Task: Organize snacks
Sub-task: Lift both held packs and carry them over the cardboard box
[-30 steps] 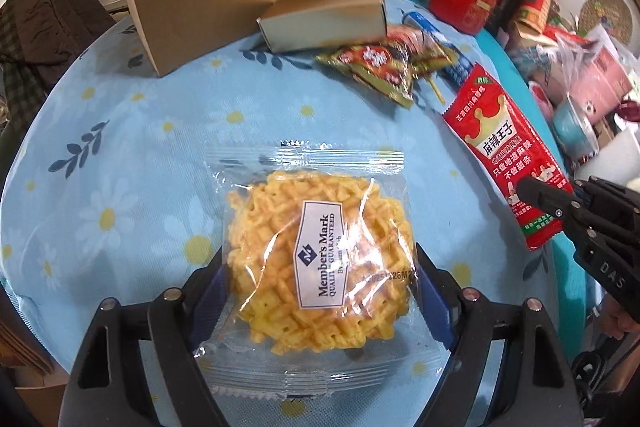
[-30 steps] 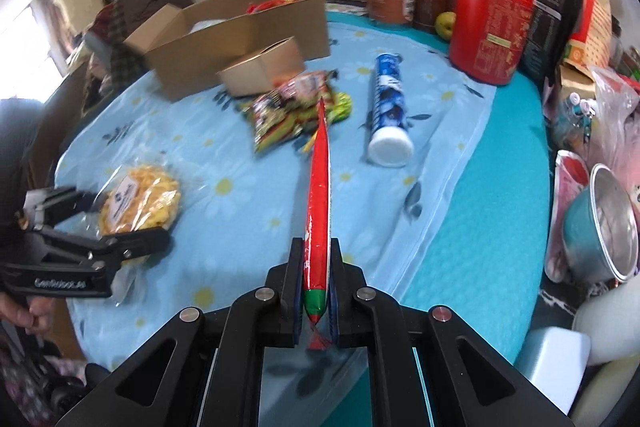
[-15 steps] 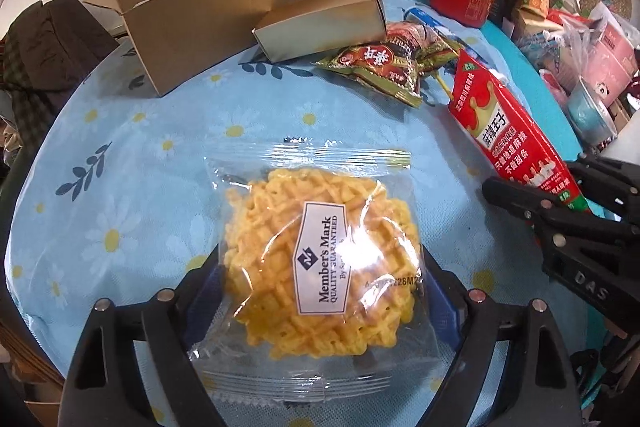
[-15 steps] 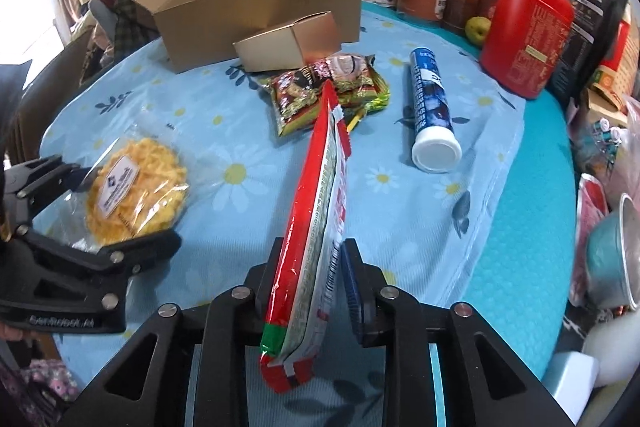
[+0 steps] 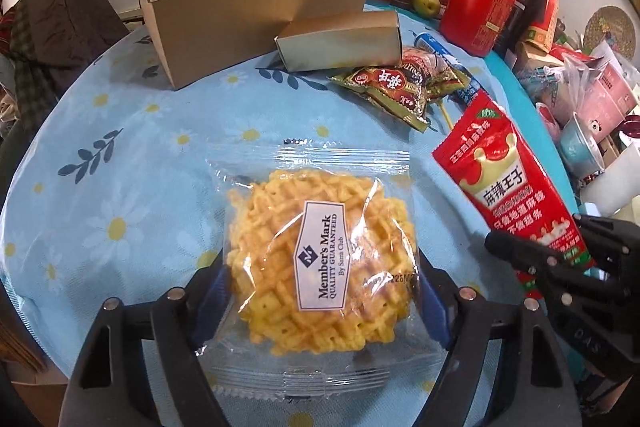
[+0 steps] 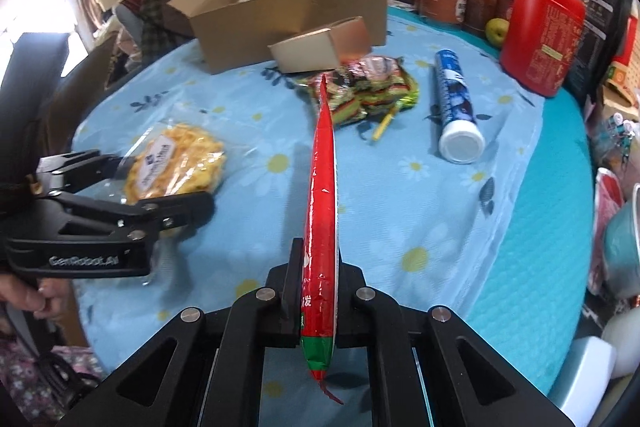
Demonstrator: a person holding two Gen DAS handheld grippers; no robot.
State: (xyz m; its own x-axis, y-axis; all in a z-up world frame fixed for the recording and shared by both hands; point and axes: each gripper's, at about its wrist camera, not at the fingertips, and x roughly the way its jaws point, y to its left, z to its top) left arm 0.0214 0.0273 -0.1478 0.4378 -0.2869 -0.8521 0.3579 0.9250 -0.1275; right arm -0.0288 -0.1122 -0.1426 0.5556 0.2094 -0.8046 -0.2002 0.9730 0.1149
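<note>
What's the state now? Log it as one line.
left gripper: shut on Member's Mark waffle snack pack | right gripper: shut on red spicy-strip packet | cardboard box: open, beyond both

Clear-wrapped yellow lattice snack [image 5: 320, 263] and red packet [image 6: 322, 195], each gripper-held.

Tablecloth [image 5: 120, 155]: pale blue, white-and-yellow daisies. Waffle snack [image 5: 320, 267]: golden lattice, clear wrap. Long packet [image 6: 322, 187]: red, green end. Box [image 5: 240, 11]: brown.

Waffle pack [image 5: 320, 263] reads "Member's Mark"; left gripper [image 6: 160, 187] reads "GenRobot.AI".
</note>
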